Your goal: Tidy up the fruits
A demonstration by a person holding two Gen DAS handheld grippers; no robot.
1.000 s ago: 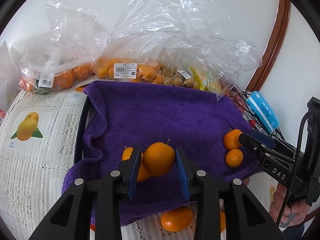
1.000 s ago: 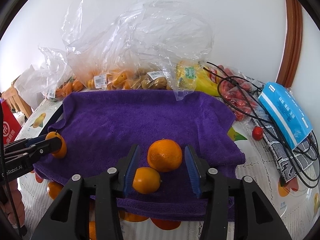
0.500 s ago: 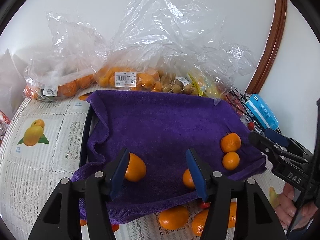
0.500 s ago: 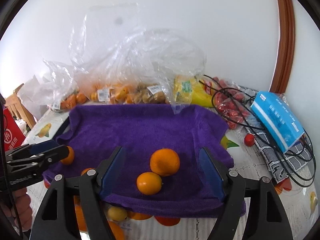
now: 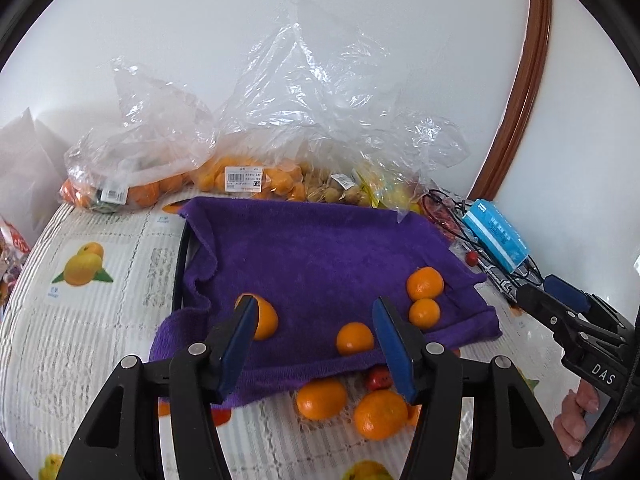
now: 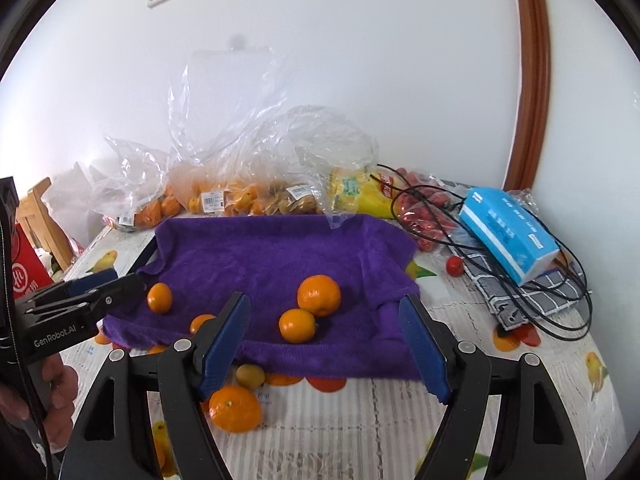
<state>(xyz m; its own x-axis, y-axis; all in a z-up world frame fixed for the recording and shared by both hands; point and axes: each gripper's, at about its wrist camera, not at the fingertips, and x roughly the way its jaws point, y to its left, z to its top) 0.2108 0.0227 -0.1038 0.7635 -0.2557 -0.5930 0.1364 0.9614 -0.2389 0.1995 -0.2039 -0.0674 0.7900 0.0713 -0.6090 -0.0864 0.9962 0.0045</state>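
Observation:
A purple towel (image 5: 320,248) (image 6: 280,248) lies over a tray. Several oranges rest on it. In the left wrist view one orange (image 5: 260,316) sits at the near left, one (image 5: 354,338) near the front edge, and two (image 5: 425,283) at the right. My left gripper (image 5: 314,304) hangs open above the towel's front, gripping nothing. My right gripper (image 6: 324,300) is open wide and empty, above a big orange (image 6: 319,295) and a smaller one (image 6: 297,325). More oranges (image 5: 321,398) (image 6: 235,408) lie on the tablecloth in front of the towel.
Clear plastic bags of fruit (image 5: 244,176) (image 6: 240,196) line the wall behind the towel. A blue box (image 6: 508,232), black cables (image 6: 520,280), packed cherry tomatoes (image 6: 424,216) and one loose tomato (image 6: 455,266) crowd the right. A small greenish fruit (image 6: 250,376) lies by the towel's front edge.
Both grippers opened and let go of their oranges, which now lie on the towel. Both then drew back and rose, so the towel looks farther away.

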